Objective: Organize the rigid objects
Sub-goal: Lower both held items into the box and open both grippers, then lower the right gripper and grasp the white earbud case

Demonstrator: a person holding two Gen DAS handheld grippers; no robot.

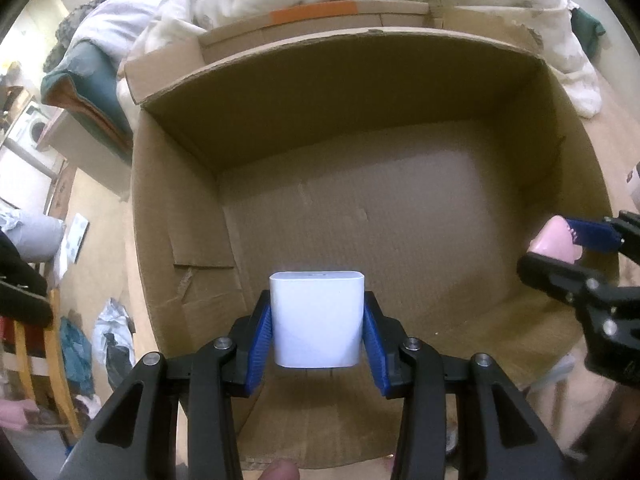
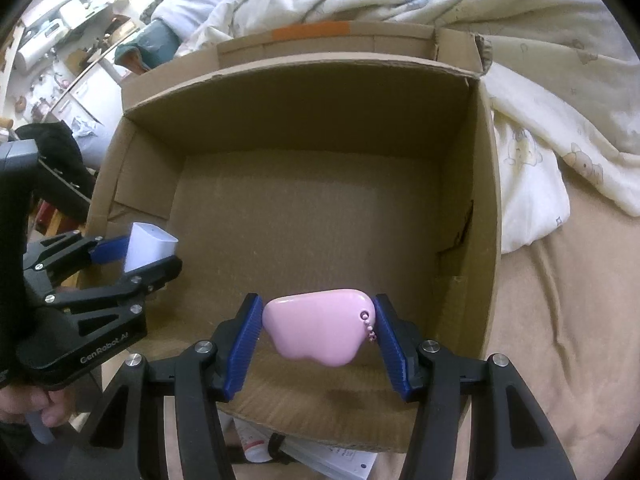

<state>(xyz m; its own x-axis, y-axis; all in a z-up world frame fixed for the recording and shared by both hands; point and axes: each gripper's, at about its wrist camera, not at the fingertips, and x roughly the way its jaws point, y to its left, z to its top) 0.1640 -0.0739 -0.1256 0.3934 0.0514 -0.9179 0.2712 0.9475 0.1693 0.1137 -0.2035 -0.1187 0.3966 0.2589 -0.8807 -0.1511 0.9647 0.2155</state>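
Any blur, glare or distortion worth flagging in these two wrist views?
Left wrist: strong fisheye bowing of the cardboard box rim; white block slightly overexposed; the other tongs soft at the edge. Right wrist: same curvature, bright washed-out upper-left corner; pink case sharp.

Left wrist view: close above cardboard box (image 1: pixel 360 208), facing steeply down.
Right wrist view: likewise, close above the box's right side.
Shared: box interior, bedding (image 2: pixel 540 80) along upper frame.

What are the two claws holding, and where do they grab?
Left claw squeezes the white charger block by its sides; right claw squeezes the pink keychain charm by its ends.
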